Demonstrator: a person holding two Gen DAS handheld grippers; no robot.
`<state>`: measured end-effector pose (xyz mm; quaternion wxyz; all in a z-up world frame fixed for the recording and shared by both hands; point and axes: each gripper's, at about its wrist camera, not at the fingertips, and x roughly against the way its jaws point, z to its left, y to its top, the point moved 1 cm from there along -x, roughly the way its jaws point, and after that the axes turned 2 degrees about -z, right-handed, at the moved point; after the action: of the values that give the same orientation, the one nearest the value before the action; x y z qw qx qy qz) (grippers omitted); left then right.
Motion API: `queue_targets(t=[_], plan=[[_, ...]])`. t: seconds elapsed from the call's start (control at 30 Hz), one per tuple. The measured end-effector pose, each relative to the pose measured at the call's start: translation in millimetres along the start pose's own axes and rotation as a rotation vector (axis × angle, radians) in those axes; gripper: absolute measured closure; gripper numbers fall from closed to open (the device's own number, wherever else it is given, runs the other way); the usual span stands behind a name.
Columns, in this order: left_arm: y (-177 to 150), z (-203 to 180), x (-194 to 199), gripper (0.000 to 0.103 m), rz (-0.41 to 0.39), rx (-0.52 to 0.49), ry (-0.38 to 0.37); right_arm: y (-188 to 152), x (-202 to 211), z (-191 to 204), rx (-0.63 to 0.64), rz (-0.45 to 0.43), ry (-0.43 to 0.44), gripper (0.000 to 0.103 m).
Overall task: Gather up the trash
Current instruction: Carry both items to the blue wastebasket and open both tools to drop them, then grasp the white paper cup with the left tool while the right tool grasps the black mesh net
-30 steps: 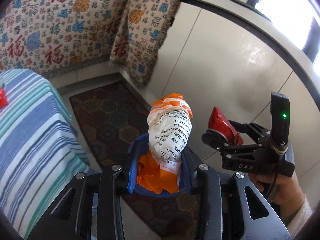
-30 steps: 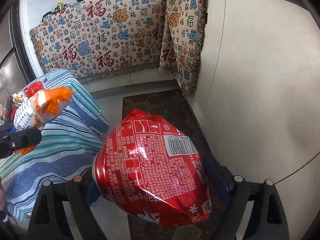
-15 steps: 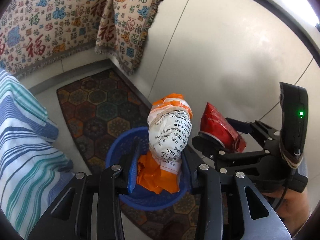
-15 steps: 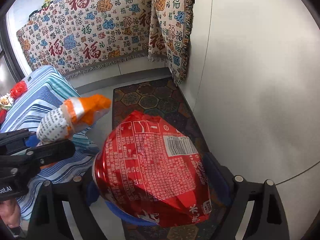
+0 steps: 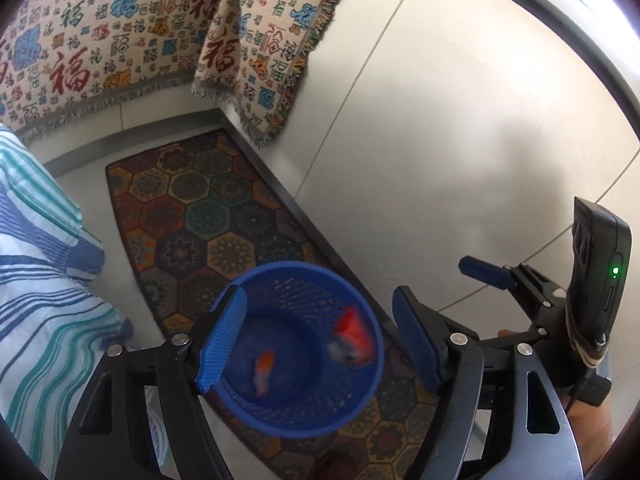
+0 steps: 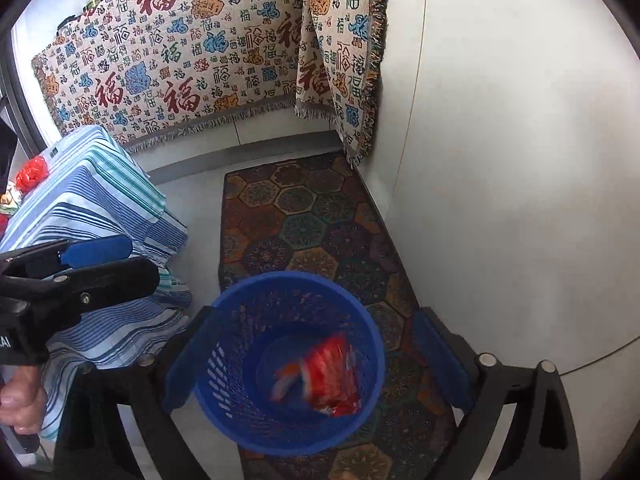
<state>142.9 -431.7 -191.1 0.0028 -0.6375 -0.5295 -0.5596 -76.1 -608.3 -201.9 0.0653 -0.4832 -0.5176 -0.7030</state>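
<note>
Left wrist view shows both tools, left tool (image 5: 316,344) and right tool (image 6: 316,364), spread empty above the bin (image 5: 304,412), wrappers (image 5: 352,338) dropping directly below.

Pale panelled wall (image 6: 500,160) at right; patterned fringed throw (image 6: 180,64) on far wall; hexagon-patterned rug (image 6: 312,232) on pale floor (image 5: 88,176); striped cloth (image 6: 100,208) at left.

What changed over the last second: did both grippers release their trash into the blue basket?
Yes. The left gripper has just opened and dropped the orange-and-white wrapper; the right gripper opened wider and let go of the red packet. Both pieces appear blurred inside the blue basket, and nothing remains between either pair of jaws. The basket stayed on the patterned rug.
</note>
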Motion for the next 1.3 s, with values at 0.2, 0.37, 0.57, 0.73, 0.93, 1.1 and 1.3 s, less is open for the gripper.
queue_targets(t=[0.2, 0.37, 0.57, 0.73, 0.93, 1.1, 1.3], plan=[[-8.0, 13.3, 44.9, 0.026, -0.064, 0.008, 0.037, 11.4, 17.6, 21.1, 0.049, -0.047, -0.017, 0.003], [-36.1, 30.4, 108.2, 0.02, -0.116, 0.017, 0.084, 25.6, 45.0, 53.1, 0.1, -0.129, -0.039, 0.003], [-90.4, 67.1, 180.5, 0.02, -0.116, 0.021, 0.155, 27.6, 83.2, 118.7, 0.182, -0.235, -0.009, 0.003], [-132.3, 113.2, 234.4, 0.02, -0.123, 0.017, 0.27, 20.3, 99.8, 194.3, 0.242, -0.277, 0.087, 0.003], [-165.3, 187.0, 304.9, 0.012, -0.204, 0.101, 0.425, -6.8, 104.6, 291.4, 0.35, -0.244, 0.268, 0.003], [-177.7, 238.5, 315.7, 0.009, -0.163, 0.213, 0.428, -34.8, 89.2, 357.5, 0.472, -0.146, 0.358, 0.003], [-181.0, 248.0, 293.8, 0.002, -0.066, 0.121, 0.45, -44.3, 82.2, 385.3, 0.544, -0.133, 0.356, 0.003]])
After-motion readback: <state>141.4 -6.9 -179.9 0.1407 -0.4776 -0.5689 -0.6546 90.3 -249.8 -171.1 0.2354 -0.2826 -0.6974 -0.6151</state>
